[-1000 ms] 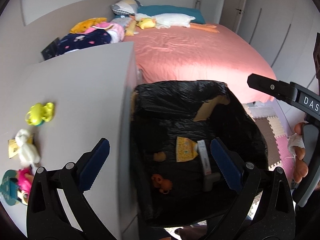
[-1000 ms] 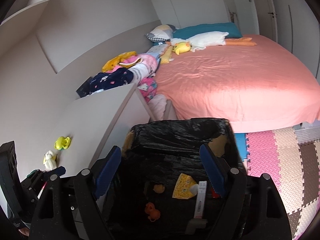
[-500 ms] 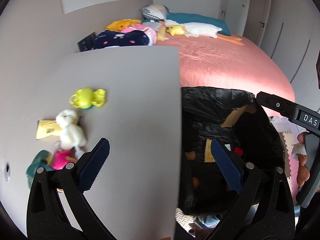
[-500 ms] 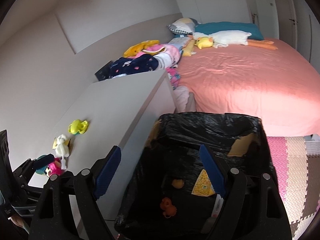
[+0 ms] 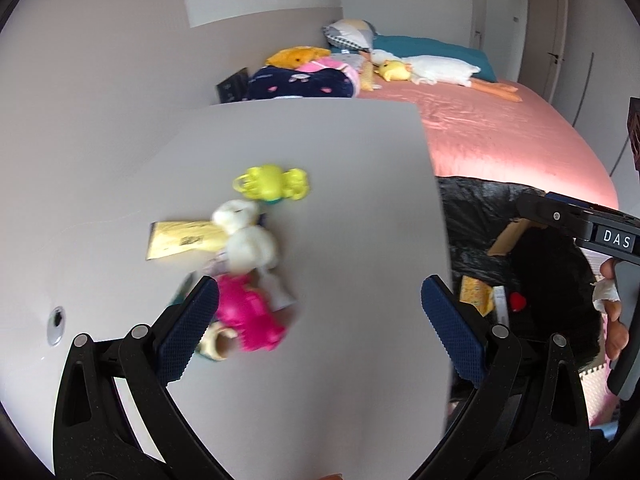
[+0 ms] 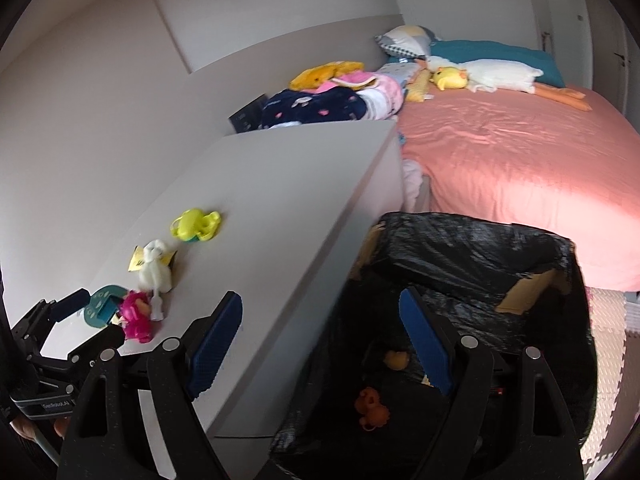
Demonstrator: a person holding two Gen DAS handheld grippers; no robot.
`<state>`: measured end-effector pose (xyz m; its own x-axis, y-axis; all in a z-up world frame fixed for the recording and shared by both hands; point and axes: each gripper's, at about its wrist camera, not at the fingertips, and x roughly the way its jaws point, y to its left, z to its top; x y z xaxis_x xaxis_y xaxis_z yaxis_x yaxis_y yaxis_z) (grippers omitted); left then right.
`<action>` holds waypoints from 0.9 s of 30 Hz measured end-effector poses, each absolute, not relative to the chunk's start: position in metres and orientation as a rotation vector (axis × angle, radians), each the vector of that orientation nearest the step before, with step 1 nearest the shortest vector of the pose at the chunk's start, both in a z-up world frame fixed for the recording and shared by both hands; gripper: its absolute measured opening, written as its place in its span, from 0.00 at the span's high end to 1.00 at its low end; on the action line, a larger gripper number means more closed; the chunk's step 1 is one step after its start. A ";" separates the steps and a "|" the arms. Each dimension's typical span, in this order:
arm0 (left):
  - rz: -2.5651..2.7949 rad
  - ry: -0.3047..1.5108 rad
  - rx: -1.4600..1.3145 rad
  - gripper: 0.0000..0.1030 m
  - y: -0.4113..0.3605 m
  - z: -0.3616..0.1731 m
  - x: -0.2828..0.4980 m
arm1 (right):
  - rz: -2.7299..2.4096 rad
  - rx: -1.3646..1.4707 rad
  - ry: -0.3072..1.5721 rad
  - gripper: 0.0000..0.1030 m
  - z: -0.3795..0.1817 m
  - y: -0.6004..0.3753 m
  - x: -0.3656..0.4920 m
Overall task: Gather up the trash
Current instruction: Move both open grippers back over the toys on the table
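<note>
A box lined with a black trash bag (image 6: 472, 264) stands beside a grey dresser top (image 5: 320, 184); it also shows in the left wrist view (image 5: 480, 208), with wrappers and small bits inside. On the dresser lie a yellow wrapper (image 5: 180, 239), a white plush toy (image 5: 248, 240), a yellow-green toy (image 5: 272, 183) and a pink toy (image 5: 248, 316). My left gripper (image 5: 320, 316) is open and empty above the dresser, its left finger next to the pink toy. My right gripper (image 6: 320, 344) is open and empty, straddling the dresser edge and the bag.
A bed with a pink sheet (image 6: 520, 160) lies behind the bin, with pillows and plush toys at its head. Folded clothes (image 6: 316, 108) are piled past the dresser's far end. Foam floor mats (image 6: 612, 320) lie at the right.
My left gripper has swung left from over the trash bag to over the dresser, toward the toys and the wrapper. My right gripper has also shifted left. Both stay open.
</note>
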<state>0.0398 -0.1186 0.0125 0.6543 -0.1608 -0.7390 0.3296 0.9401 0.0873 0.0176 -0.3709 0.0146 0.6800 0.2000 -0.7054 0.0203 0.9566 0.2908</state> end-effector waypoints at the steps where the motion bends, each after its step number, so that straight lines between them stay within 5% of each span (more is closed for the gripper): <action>1: -0.271 0.811 0.220 0.05 -0.112 0.013 0.040 | 0.111 0.283 0.822 0.21 0.014 -0.365 0.019; 27: -0.163 0.869 0.265 0.07 -0.027 -0.041 0.061 | 0.218 0.213 0.886 0.21 -0.003 -0.286 0.046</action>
<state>0.0610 -0.0272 -0.0411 0.6360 -0.0335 -0.7709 0.2482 0.9548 0.1633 0.0458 -0.2860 -0.0032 0.6134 0.2750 -0.7404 -0.1001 0.9569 0.2726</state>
